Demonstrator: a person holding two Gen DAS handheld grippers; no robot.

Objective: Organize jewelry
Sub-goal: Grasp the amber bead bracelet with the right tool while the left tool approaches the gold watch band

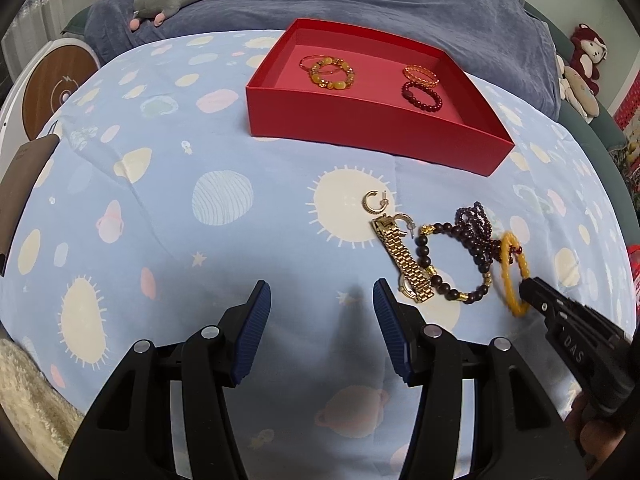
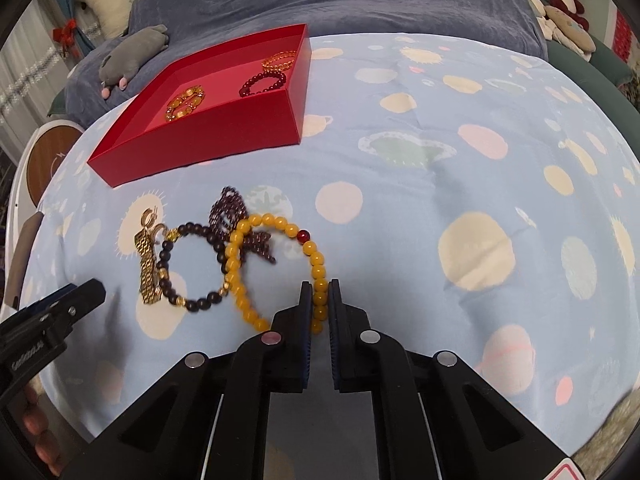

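The right gripper (image 2: 320, 292) has its two jaws pinched on one yellow bead bracelet (image 2: 280, 268) that has a single red bead in it. Its far loop lies on the blue bedsheet with planets and suns (image 2: 420, 184), ahead of the jaws and a bit to their left. The left gripper (image 1: 320, 300) has its two jaws spread apart with nothing between them, only sheet. Just past its right jaw lie one gold metal watch (image 1: 404, 260), two small gold hoop earrings (image 1: 374, 202), one dark brown bead bracelet with gold charms (image 1: 452, 268) and one heap of tiny purple beads (image 1: 476, 224), all touching or overlapping. Farther ahead of both grippers sits one red cardboard box (image 1: 360, 128), open on top. Inside it are four pieces: one thin gold bangle (image 1: 312, 60), one amber bead bracelet (image 1: 332, 76), one orange-gold bracelet (image 1: 420, 74) and one dark red bead bracelet (image 1: 422, 97).
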